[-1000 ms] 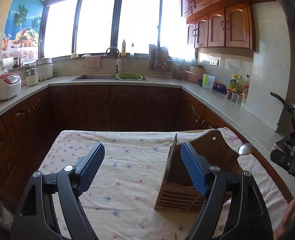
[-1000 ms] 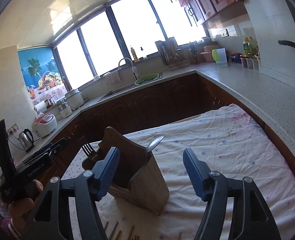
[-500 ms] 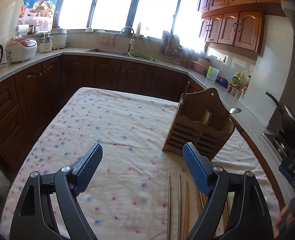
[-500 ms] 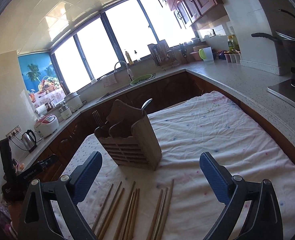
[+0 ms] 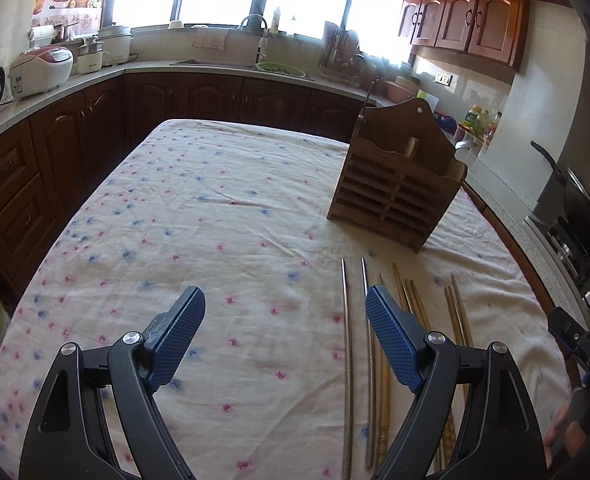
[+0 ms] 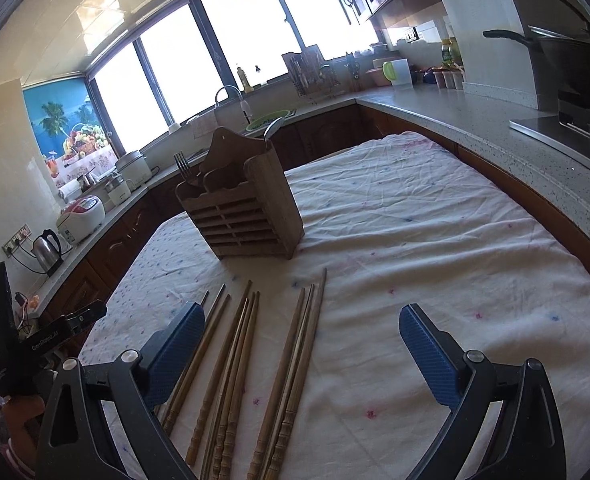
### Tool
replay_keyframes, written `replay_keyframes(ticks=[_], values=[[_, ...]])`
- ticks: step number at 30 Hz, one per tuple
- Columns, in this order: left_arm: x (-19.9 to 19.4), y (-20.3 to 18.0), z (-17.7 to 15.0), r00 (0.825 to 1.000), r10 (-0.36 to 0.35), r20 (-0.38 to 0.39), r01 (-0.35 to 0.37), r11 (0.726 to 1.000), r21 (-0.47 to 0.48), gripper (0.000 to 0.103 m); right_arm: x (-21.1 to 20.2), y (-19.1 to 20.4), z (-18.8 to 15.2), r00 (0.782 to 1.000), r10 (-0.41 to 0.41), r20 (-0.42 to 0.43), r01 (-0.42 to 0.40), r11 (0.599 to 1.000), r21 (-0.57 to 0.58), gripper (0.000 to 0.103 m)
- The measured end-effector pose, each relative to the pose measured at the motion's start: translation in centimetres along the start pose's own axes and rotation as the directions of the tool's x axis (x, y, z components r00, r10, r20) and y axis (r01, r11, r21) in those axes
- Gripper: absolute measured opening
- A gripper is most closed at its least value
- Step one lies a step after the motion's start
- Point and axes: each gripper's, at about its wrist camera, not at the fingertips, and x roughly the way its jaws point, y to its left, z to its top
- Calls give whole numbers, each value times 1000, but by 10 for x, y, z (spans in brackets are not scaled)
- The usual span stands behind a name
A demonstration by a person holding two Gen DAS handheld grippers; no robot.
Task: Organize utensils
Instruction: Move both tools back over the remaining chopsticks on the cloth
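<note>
The wooden chopsticks (image 6: 231, 364) are laid lengthwise toward the holder (image 6: 243, 200) on the tablecloth (image 6: 415, 240), nearest the right gripper (image 6: 301, 344), both it and the left gripper (image 5: 285, 336) being held spread and empty

Left gripper (image 5: 285, 334): pulled back and raised — wooden utensil holder (image 5: 395, 196) now farther off, jaws spread, empty.
Right gripper (image 6: 301, 346): drawn back likewise — jaws spread wider than a second ago.
Chopsticks (image 6: 235, 364): now in view on the tablecloth (image 5: 199, 216), before the holder.
</note>
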Motion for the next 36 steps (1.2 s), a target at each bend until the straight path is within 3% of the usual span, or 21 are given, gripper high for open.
replay_keyframes(ticks=[17,25,28,32,36], values=[[33,-12,-6,994,11,-110,-7,999,40,84,24,-3,-7,998,-19,-64,20,1000,11,97],[60,-23,11,989,3,-145,7,998,65,77,60,-7,2,988,-49,-145,49,999,-3,57],[75,-31,16,984,0,-175,16,996,91,69,75,-9,5,983,-46,-176,46,999,-2,47],[97,-38,18,973,-15,-231,40,994,105,54,95,-10,8,974,-56,-217,55,998,-10,42],[116,-43,21,961,-29,-275,63,991,116,44,116,-14,7,961,-81,-266,77,997,-23,28]])
